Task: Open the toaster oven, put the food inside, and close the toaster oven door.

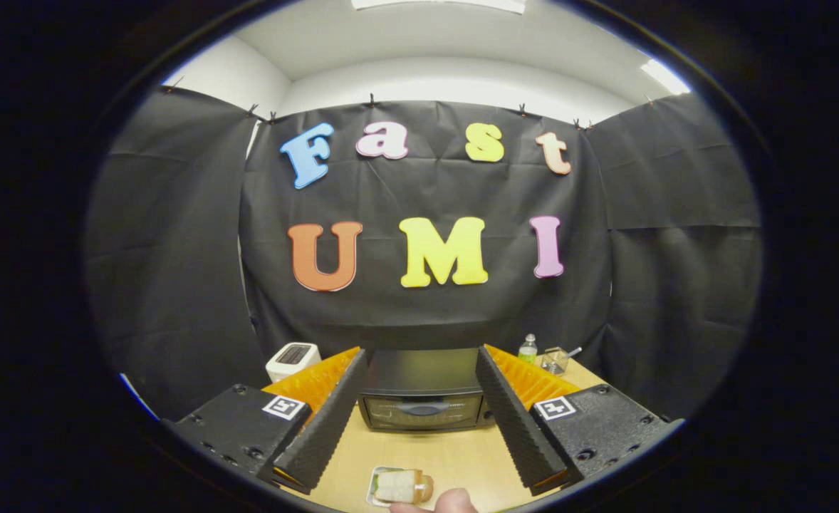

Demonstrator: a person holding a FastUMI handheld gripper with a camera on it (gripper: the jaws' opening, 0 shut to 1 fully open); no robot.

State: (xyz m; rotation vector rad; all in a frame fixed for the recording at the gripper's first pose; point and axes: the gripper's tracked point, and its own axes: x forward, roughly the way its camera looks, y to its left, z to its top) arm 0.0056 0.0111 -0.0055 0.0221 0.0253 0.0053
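Toaster oven: black, door closed, on the wooden table, beyond and between the fingers, its sides hidden by them. Gripper: fingers spread wide, holding nothing. White appliance: behind the left finger, partly covered. Food: sandwich on a small tray, near table edge, cut off below, a fingertip touching it. Bottle and clear container: far right, small, indistinct.

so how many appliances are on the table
2. A black toaster oven with its door closed sits on the wooden table, seen between the open gripper fingers. A small white toaster-like appliance stands to its left, beyond one finger. Others may be hidden behind the fingers.
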